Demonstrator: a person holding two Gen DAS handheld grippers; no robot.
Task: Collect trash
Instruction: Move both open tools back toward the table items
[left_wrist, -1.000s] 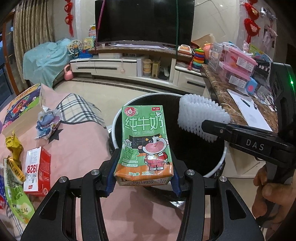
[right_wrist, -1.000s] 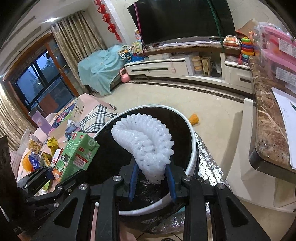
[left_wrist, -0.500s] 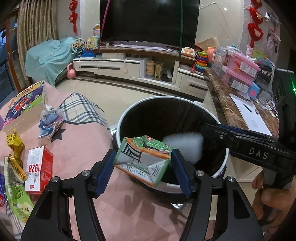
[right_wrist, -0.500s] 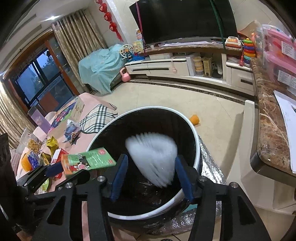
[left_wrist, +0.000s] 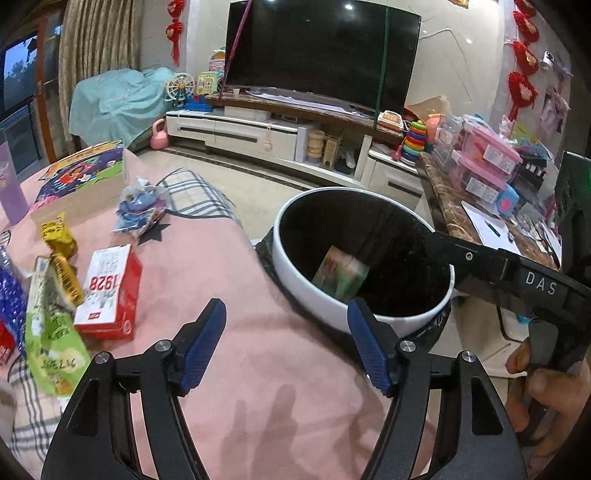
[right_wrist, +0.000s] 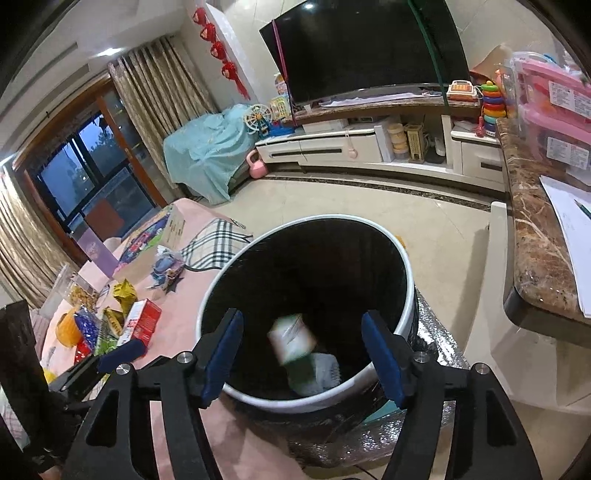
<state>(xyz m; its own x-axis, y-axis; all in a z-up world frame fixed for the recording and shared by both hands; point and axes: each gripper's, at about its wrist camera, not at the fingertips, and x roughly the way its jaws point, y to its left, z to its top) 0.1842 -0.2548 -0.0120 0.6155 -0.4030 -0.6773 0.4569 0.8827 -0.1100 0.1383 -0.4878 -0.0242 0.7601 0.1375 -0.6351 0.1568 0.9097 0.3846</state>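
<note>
Here, both pairs of tongs stood empty over the rim of the trash bin (left_wrist: 306, 280), their blue pads opening wider with nothing between them. The left tongs (left_wrist: 286, 334) hung above the pink cloth of the desk (left_wrist: 221, 266), just beside the bin's white wall; the right tongs (right_wrist: 302, 352) looked straight down into the black liner. Inside, a green milk carton (right_wrist: 291, 338) was blurred, apparently mid-fall, above a white foam net (right_wrist: 325, 365) lying at the bottom.

More rubbish waited on the desk, well apart from the bin. Nearest the left tongs lay a red box marked 1928 (left_wrist: 109, 286), flat on its broad face. It looked like light, thin card, stiff enough along its edges but likely to crush if squeezed hard across the middle; the two long sides seemed the best hold. Beside it lay a green snack bag (left_wrist: 51, 339) and yellow wrappers (left_wrist: 61, 251), which appeared soft, crinkly and nearly weightless; such film tends to slide off pads, so a pinch on a bunched fold or a sealed end would probably grip better than the flat of the bag. Farther off sat a crumpled blue-and-clear packet (left_wrist: 142, 206) beside a large picture box (left_wrist: 79, 177); whether that box counted as trash could not be told. A hand (left_wrist: 543, 384) gripped the handle of the right device at the frame's edge.
</note>
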